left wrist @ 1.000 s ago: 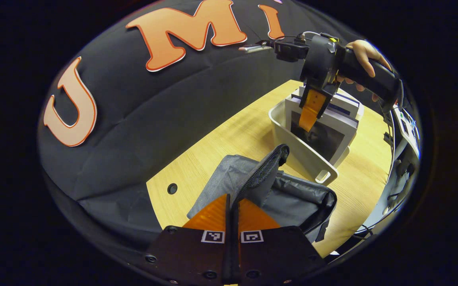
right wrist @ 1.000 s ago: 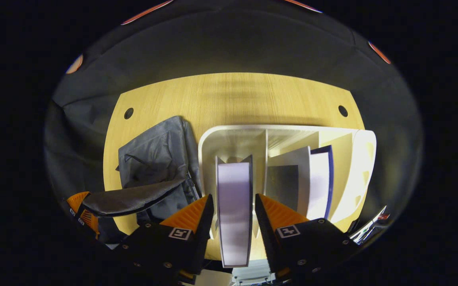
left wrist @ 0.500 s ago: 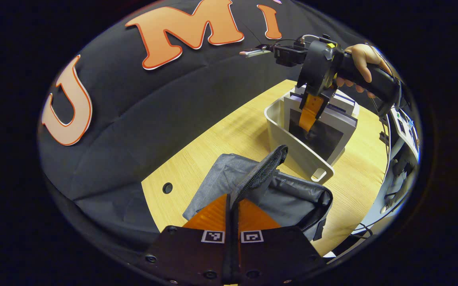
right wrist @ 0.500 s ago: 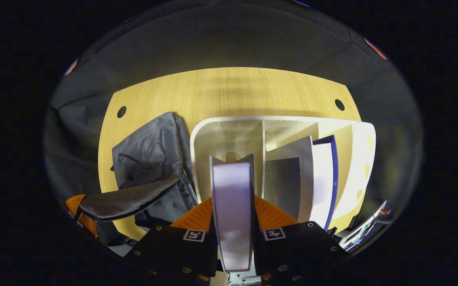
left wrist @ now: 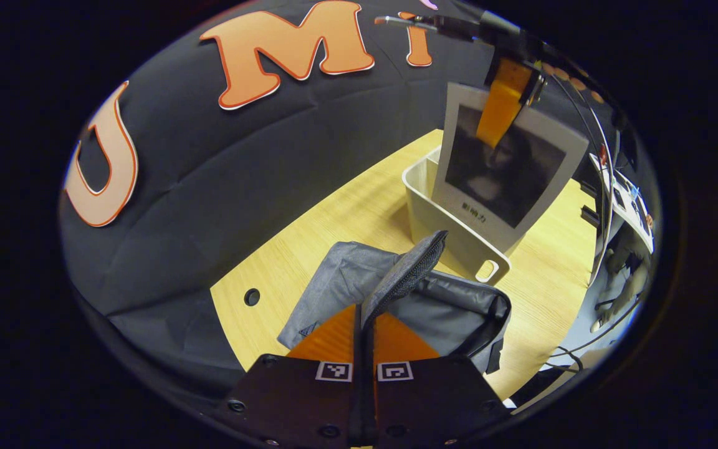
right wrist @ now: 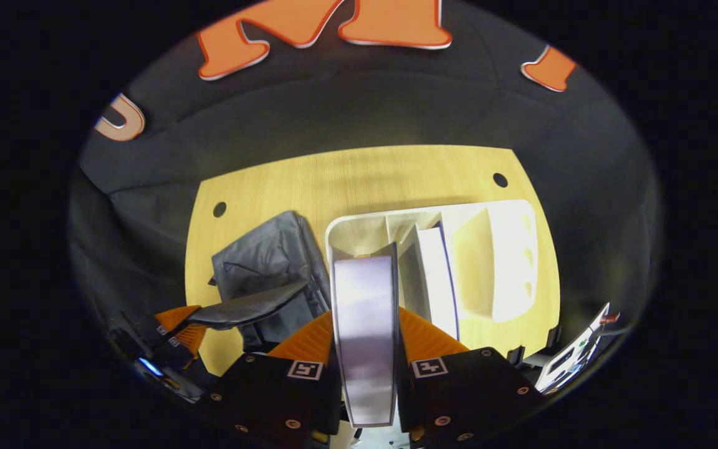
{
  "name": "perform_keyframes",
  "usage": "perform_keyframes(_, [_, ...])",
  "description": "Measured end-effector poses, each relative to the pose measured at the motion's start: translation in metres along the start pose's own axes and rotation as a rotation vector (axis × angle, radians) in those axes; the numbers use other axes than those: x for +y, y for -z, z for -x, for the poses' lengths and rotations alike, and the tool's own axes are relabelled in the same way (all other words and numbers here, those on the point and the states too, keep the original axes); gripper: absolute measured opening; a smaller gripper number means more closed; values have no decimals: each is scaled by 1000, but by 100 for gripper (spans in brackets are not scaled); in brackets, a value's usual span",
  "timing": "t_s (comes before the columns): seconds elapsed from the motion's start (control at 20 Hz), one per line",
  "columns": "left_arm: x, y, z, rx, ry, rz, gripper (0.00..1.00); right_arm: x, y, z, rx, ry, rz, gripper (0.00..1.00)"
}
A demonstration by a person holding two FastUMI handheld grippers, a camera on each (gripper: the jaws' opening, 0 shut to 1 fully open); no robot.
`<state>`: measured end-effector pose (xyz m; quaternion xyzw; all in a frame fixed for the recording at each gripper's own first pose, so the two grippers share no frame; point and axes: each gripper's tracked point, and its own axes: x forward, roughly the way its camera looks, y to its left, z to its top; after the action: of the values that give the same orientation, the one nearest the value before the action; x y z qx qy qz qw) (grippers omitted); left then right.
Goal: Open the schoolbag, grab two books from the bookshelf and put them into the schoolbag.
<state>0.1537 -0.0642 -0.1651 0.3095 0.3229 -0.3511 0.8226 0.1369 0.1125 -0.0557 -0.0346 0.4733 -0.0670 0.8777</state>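
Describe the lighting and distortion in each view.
Left gripper view: fisheye bends the table edge; the lifted book cover is evenly lit. Right gripper view: the book's page edges glare pale, and the bookshelf looks washed out.

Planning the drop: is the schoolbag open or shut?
Open. The left gripper pinches the schoolbag flap upright, exposing the dark interior.

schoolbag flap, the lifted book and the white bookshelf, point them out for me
schoolbag flap (left wrist: 410, 269), left gripper view, on the raised mesh-textured edge.
lifted book (left wrist: 508, 174), left gripper view, on the dark picture of its front cover.
white bookshelf (right wrist: 496, 262), right gripper view, on its pale right-hand side wall.
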Motion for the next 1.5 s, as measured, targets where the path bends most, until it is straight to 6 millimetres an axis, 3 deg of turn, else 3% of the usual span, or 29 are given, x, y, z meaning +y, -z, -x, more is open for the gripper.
perform_keyframes(0.25, [0,0,3,-6,20,-15,1,-8,12,82,-168,-97,-118,37])
perform_keyframes(0.4, [1,-2,4,-7,25,-23,1,-29,48,103,-251,-146,-235,37])
perform_keyframes(0.6, [2,-11,9,-17,33,-55,1,-30,108,116,-367,-346,-495,36])
perform_keyframes(0.75, [5,-17,13,-27,32,-63,1,-31,153,94,-409,-444,-659,36])
perform_keyframes(1.05, [8,-24,15,-43,25,-39,1,12,215,22,-412,-646,-983,36])
perform_keyframes(1.2, [3,-26,19,-47,34,-20,1,40,215,-11,-388,-696,-1034,36])
perform_keyframes(1.5, [-5,-30,25,-51,39,-27,1,92,189,-75,-309,-709,-1058,36])
